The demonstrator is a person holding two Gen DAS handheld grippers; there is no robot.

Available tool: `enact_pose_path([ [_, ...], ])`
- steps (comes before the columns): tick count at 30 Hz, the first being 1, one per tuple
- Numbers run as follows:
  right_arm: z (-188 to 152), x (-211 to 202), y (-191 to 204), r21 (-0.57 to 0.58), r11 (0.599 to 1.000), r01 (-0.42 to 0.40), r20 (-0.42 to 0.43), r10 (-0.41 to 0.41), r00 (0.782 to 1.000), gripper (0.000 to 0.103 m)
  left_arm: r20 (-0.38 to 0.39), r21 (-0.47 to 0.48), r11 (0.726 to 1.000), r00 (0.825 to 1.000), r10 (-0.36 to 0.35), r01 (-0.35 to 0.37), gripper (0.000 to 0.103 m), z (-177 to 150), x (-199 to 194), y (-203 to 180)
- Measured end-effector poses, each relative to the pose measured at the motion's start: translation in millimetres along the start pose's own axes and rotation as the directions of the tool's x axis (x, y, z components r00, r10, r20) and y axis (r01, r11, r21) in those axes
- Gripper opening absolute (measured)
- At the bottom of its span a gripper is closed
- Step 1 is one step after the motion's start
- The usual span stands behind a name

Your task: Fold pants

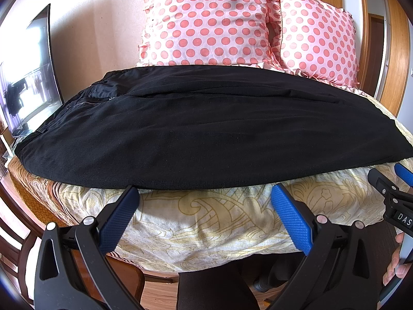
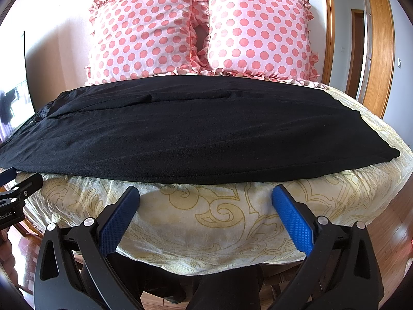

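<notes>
Black pants (image 1: 206, 129) lie flat across a bed, waistband and zipper at the left, leg ends at the right; they also show in the right wrist view (image 2: 193, 134). One leg lies over the other. My left gripper (image 1: 205, 192) is open and empty, just short of the pants' near edge. My right gripper (image 2: 205, 192) is open and empty, also just short of the near edge. The right gripper's fingertip (image 1: 402, 173) shows at the right of the left view, the left gripper's body (image 2: 15, 193) at the left of the right view.
The bed has a cream bedspread with gold scrollwork (image 2: 219, 214). Two pink polka-dot pillows (image 1: 209, 23) (image 2: 258, 33) stand behind the pants. A TV screen (image 1: 28, 77) stands at the left. A wooden door frame (image 2: 382, 51) is at the right. A wooden chair (image 1: 25, 248) sits lower left.
</notes>
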State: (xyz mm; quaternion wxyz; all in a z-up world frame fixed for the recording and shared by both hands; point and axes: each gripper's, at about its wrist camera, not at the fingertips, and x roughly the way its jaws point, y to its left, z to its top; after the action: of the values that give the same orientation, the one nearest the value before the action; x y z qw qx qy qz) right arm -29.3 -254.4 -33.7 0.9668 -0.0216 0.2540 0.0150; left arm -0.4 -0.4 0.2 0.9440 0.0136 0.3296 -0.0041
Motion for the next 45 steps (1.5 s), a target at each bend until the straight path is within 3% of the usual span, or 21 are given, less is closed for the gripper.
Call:
enact_pose_path([
  [21, 1.1, 4.8, -4.6, -0.02, 0.999, -0.032, -0.011, 0.032, 0.999, 0.102, -0.014, 0.011, 1.0, 1.0, -0.01, 0.01, 0.101, 1.9, -0.8, 0.3],
  [26, 16.0, -4.7, -27.6, 0.007, 0.996, -0.093, 0.018, 0.093, 0.995, 0.102, -0.039, 0.04, 0.997, 0.997, -0.065, 0.067, 0.101, 16.9, -6.5, 7.2],
  [30, 58.1, -5.3, -64.2, 0.021, 0.999, -0.027, 0.088, 0.025, 0.996, 0.102, 0.017, 0.045, 0.995, 0.996, -0.086, 0.086, 0.101, 37.4, -20.7, 14.0],
  [33, 106.1, 19.3, -101.5, 0.08, 0.996, 0.029, 0.086, -0.036, 0.996, 0.102, 0.08, 0.024, 0.998, 0.995, -0.066, 0.064, 0.101, 61.8, -20.1, 18.4],
  [35, 142.3, 51.7, -130.7, 0.138, 0.988, 0.07, 0.055, -0.078, 0.995, 0.102, 0.125, 0.006, 1.0, 0.992, -0.007, 0.006, 0.101, 80.3, -12.4, 20.4],
  [39, 202.3, 133.5, -186.2, 0.258, 0.948, 0.189, -0.07, -0.176, 0.982, 0.102, 0.175, -0.018, 0.997, 0.982, 0.071, -0.069, 0.101, 106.7, 6.4, 18.2],
  [42, 231.8, 195.7, -227.3, 0.349, 0.89, 0.294, -0.182, -0.243, 0.953, 0.095, 0.17, -0.019, 0.998, 0.984, 0.059, -0.056, 0.101, 116.6, 19.8, 15.7],
  [45, 249.5, 254.1, -258.8, 0.38, 0.829, 0.41, -0.284, -0.318, 0.905, 0.085, 0.159, -0.01, 0.999, 0.987, 0.037, -0.036, 0.101, 122.1, 32.0, 12.9],
])
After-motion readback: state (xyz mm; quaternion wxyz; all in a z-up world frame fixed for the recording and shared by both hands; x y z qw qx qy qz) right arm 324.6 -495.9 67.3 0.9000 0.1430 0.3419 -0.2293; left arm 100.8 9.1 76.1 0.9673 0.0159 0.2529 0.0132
